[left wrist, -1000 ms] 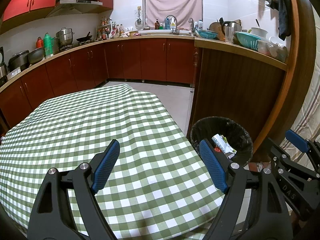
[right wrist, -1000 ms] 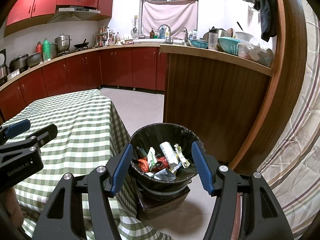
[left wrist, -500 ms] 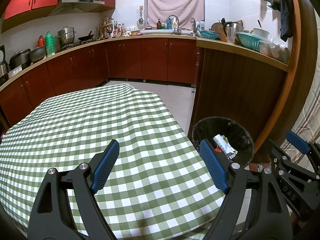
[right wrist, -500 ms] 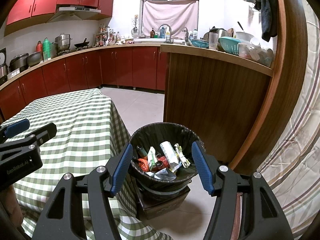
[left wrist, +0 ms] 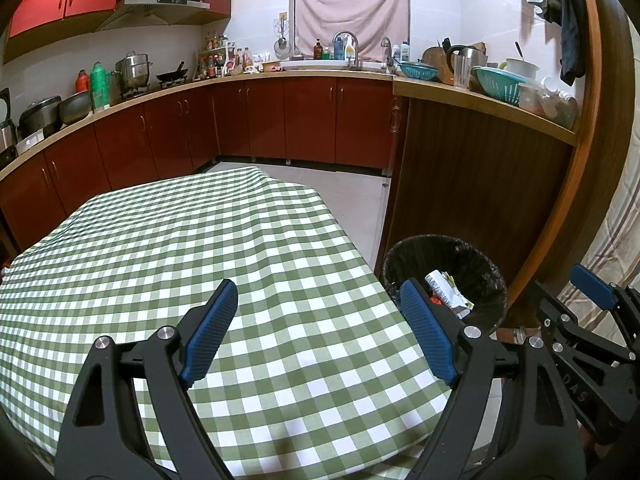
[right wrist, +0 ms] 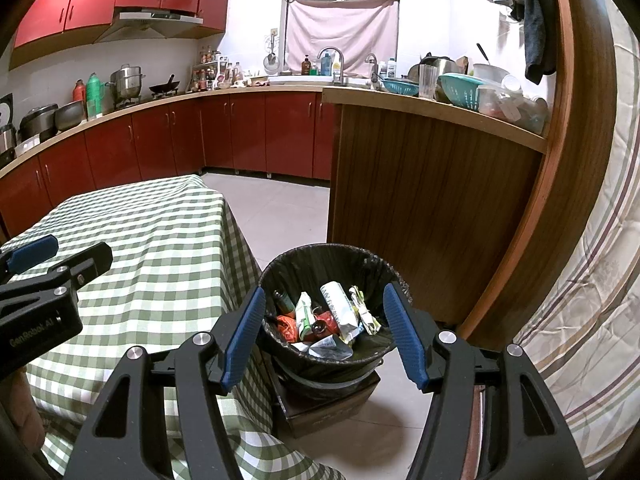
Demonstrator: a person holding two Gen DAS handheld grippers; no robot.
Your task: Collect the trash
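Right wrist view looks down over the right gripper, whose jaws stand apart with nothing between them, held above the trash bin. That empty, parted pose over the bin suits a drop already made, as I judge it. The bin, lined with a black bag, stands on a dark wooden box just beside the table edge, and the trash lies inside it: crumpled wrappers, a white packet, red scraps. The left gripper hovers over the green checked tablecloth, its jaws having just widened, holding nothing. No litter shows on the cloth. Beyond stand the wooden counter and red cabinets; nothing blocks the bin.
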